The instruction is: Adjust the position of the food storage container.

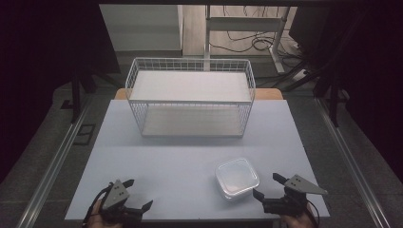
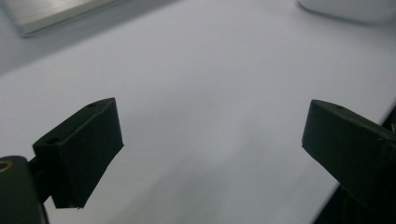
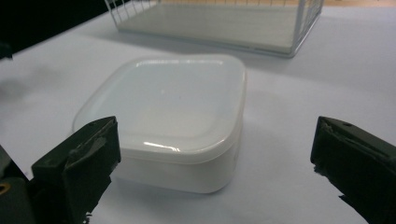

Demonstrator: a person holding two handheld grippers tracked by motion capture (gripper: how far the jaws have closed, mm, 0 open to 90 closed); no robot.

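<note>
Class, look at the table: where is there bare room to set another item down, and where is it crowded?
Free: the broad strip of table between the wire rack and the left claw. Both rack shelves lie bare. Crowded: the near right corner, where the lidded container sits just ahead of the open right claw.

Left tongs (image 1: 138,193) jaws spread wide, right tongs (image 1: 267,186) likewise, both low, held by hands
</note>
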